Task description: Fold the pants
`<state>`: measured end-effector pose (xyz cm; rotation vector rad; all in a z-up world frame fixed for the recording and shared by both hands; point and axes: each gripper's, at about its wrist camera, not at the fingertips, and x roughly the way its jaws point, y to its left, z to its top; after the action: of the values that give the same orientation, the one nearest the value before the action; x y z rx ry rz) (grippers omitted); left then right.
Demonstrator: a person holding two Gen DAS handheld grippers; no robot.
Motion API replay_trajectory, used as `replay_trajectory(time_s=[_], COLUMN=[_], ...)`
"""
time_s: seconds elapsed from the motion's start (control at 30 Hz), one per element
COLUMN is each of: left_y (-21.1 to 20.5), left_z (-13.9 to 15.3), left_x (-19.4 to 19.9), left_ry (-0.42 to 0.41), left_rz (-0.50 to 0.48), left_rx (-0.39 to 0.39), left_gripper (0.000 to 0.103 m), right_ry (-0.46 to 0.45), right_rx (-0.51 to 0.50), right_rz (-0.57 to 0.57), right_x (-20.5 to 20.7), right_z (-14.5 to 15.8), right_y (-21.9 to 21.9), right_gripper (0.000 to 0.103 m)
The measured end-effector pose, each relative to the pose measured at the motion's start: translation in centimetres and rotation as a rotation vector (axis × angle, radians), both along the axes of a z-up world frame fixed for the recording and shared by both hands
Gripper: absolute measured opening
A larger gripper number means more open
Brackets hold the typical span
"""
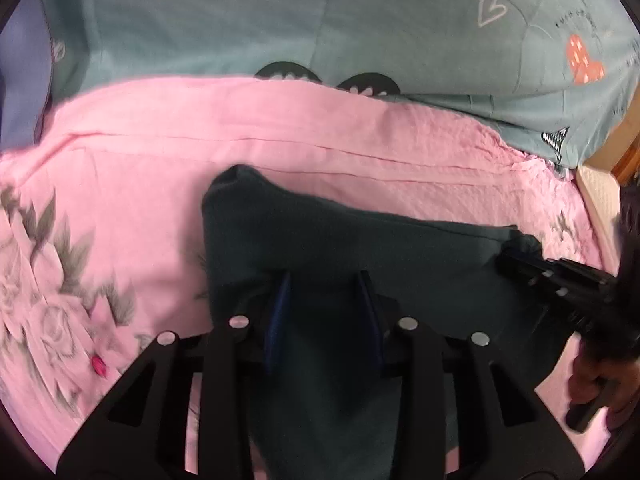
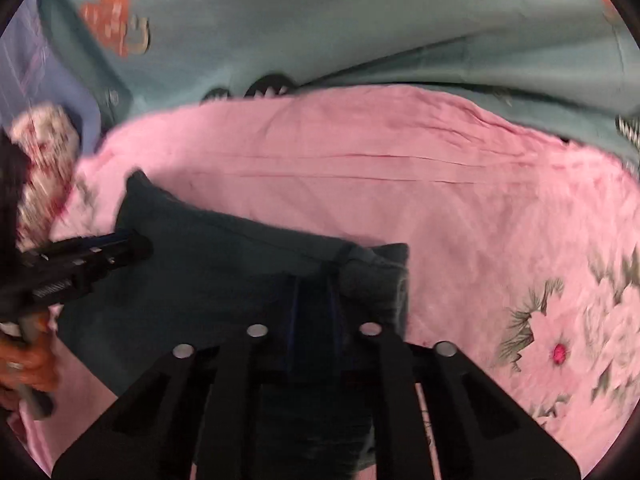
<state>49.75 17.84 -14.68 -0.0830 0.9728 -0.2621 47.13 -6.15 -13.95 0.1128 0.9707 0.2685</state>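
Dark teal pants (image 1: 344, 240) lie folded on a pink floral sheet (image 1: 140, 184). My left gripper (image 1: 324, 280) has its blue fingers apart, with a fold of the pants between them near the left edge. In the right wrist view the pants (image 2: 224, 256) fill the lower middle. My right gripper (image 2: 314, 280) has its fingers close together on a bunched fold at the pants' right corner. The right gripper also shows in the left wrist view (image 1: 520, 258) at the pants' right end. The left gripper shows in the right wrist view (image 2: 136, 246).
A grey-teal quilt (image 1: 360, 20) with heart prints lies beyond the pink sheet. A wooden bed edge (image 1: 604, 196) is at the far right. A patterned cloth (image 2: 44, 168) sits at the left in the right wrist view.
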Motion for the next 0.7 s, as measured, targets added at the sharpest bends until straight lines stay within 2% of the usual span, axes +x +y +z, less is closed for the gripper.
replay_trajectory(time_s=[0.03, 0.07, 0.1, 0.13, 0.17, 0.2, 0.27, 0.33, 0.37, 0.43, 0.47, 0.5, 0.53, 0.57, 0.63, 0.7], left_y=[-0.1, 0.1, 0.6, 1.0, 1.4, 1.6, 1.2, 0.0, -0.7, -1.2, -1.7, -2.0, -2.3, -2.5, -2.8, -2.7], left_z=[0.8, 1.7, 3.4, 4.5, 5.3, 5.5, 4.6, 1.8, -0.3, 0.1, 0.8, 2.1, 3.4, 4.9, 6.7, 7.5], left_x=[-0.1, -0.5, -1.7, -2.8, -3.8, -4.6, -5.4, -5.7, -5.3, -6.1, -6.2, -6.7, -7.3, -8.3, -9.7, -11.4], left_ry=[0.008, -0.006, -0.060, -0.102, -0.131, -0.136, -0.092, -0.013, 0.044, -0.004, 0.002, -0.006, -0.030, -0.073, -0.113, -0.097], left_rz=[0.002, 0.005, 0.012, 0.027, 0.039, 0.039, 0.025, 0.028, 0.031, 0.024, 0.024, 0.030, 0.042, 0.070, 0.095, 0.107], left_rx=[0.023, 0.024, 0.005, -0.006, -0.015, -0.029, -0.032, 0.056, 0.126, 0.200, 0.222, 0.213, 0.196, 0.189, 0.197, 0.188], left_gripper=[0.035, 0.036, 0.040, 0.053, 0.060, 0.060, 0.060, 0.060, 0.062, 0.062, 0.068, 0.075, 0.090, 0.098, 0.100, 0.100], right_ry=[0.004, -0.007, -0.047, -0.071, -0.086, -0.084, -0.037, 0.074, 0.070, 0.083, 0.087, 0.056, 0.003, -0.031, -0.059, -0.043], right_rx=[0.029, 0.057, 0.090, 0.097, 0.102, 0.120, 0.119, 0.050, 0.060, 0.047, 0.061, 0.078, 0.060, 0.030, -0.019, 0.013], right_rz=[-0.014, -0.021, -0.033, -0.037, -0.038, -0.035, -0.043, -0.091, -0.099, -0.107, -0.116, -0.112, -0.109, -0.109, -0.115, -0.124], right_x=[-0.4, -1.1, -2.6, -3.5, -4.7, -5.8, -6.8, -6.6, -6.5, -6.3, -6.4, -7.0, -7.9, -8.5, -10.0, -11.1], right_z=[0.7, 1.9, 3.6, 4.5, 5.2, 5.5, 4.6, 1.5, 1.0, 1.8, 2.8, 4.5, 6.0, 6.6, 7.9, 8.2], right_y=[-0.3, -0.5, -0.8, -0.9, -1.0, -1.1, -1.2, -1.5, -1.8, -1.6, -1.4, -1.0, -0.5, 0.1, 1.1, 1.3], right_gripper=[0.013, 0.022, 0.030, 0.030, 0.030, 0.030, 0.030, 0.028, 0.026, 0.028, 0.035, 0.045, 0.050, 0.055, 0.062, 0.067])
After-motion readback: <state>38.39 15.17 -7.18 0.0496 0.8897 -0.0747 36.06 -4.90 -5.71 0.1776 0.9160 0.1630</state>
